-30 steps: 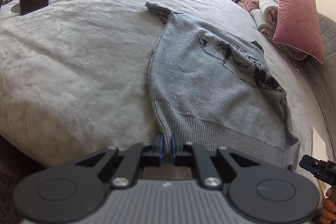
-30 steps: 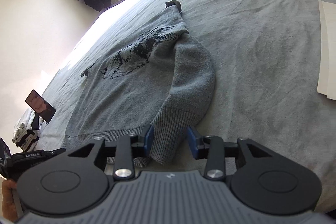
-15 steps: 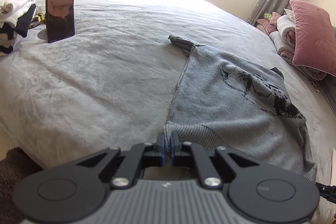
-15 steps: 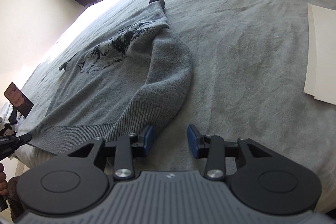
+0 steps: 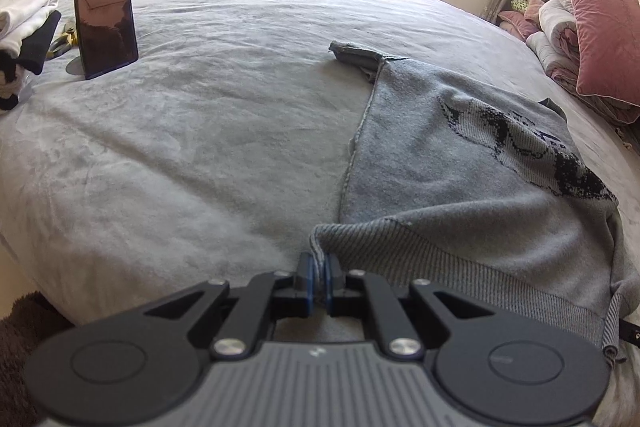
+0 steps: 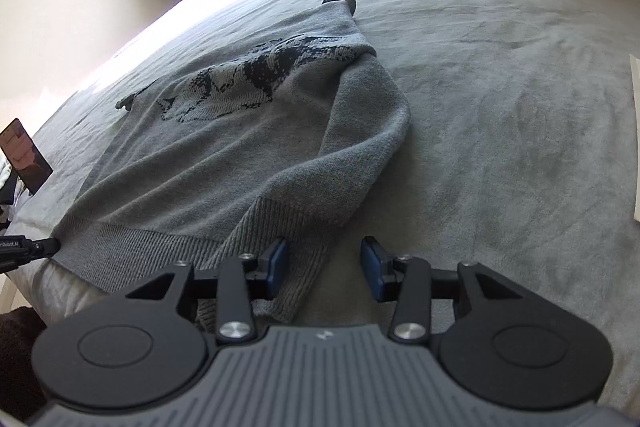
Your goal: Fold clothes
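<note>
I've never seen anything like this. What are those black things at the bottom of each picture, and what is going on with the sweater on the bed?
No robot here: a person holds a two-fingered tool in each hand, each carrying a wide-angle camera that looks along its jaws. One picture comes from each tool.

A grey sweater with a dark pattern lies on a grey bed. The left gripper is shut on the sweater's ribbed hem corner. The right gripper is open, with the sleeve cuff lying between its jaws, not pinched.

Also on the bed: a propped-up phone, folded clothes and pillows.
</note>
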A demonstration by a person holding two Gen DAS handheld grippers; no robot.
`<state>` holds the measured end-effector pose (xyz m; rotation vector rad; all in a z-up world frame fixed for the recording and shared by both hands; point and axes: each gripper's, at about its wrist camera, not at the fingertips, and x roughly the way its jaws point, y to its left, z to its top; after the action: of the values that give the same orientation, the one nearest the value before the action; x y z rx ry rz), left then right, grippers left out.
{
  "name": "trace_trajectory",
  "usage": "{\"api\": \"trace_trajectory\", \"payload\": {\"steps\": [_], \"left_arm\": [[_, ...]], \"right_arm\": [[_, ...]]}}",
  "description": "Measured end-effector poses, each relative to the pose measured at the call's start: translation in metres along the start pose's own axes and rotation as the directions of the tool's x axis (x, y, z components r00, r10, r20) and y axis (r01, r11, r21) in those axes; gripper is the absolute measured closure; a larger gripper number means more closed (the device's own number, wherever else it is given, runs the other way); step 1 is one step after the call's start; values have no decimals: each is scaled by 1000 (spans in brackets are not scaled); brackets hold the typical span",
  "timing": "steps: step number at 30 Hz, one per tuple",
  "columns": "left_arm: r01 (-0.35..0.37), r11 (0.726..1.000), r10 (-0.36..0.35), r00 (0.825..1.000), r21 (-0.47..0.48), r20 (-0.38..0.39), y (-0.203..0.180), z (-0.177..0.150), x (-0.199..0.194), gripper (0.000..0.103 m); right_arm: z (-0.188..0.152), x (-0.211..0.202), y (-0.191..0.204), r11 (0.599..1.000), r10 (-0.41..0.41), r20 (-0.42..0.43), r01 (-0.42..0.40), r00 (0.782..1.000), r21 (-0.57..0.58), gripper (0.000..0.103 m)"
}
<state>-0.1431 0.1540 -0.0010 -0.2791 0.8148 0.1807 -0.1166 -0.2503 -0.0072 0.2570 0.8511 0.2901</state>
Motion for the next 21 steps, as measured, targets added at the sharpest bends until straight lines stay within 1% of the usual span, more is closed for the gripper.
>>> {"api": "trace_trajectory", "payload": {"steps": [1, 3, 5, 7, 9, 14, 15, 17, 21], "left_arm": [[6, 1000, -6, 1000, 6, -3, 1, 1, -1, 98], [22, 1000, -22, 1000, 12, -11, 3, 4, -4, 98], [55, 998, -55, 998, -12, -23, 9, 8, -11, 98], [91, 995, -92, 995, -36, -34, 15, 12, -19, 98], [136, 989, -139, 989, -58, -52, 22, 15, -27, 98], [232, 968, -243, 962, -92, -122, 29, 15, -43, 98], [243, 965, -254, 958, -97, -133, 30, 14, -45, 98], [250, 964, -261, 955, -90, -141, 31, 13, -51, 98], [249, 967, -253, 954, -45, -163, 31, 8, -58, 98]], "right_arm": [[-1, -1, 2, 1000, 2, -3, -2, 1000, -15, 89], [-2, -3, 5, 999, 5, -8, -5, 1000, -44, 94], [-2, -8, 4, 999, -5, -4, 5, 1000, -54, 100], [1, -23, -7, 999, -43, 20, 43, 999, -22, 100], [3, -40, -18, 998, -58, 43, 58, 997, 7, 100], [2, -82, -28, 997, -81, 69, 82, 994, -2, 100], [2, -88, -29, 997, -83, 71, 83, 994, -4, 100], [0, -94, -28, 996, -87, 63, 87, 994, -8, 100], [-8, -94, -23, 994, -105, 23, 106, 994, -35, 100]]}}
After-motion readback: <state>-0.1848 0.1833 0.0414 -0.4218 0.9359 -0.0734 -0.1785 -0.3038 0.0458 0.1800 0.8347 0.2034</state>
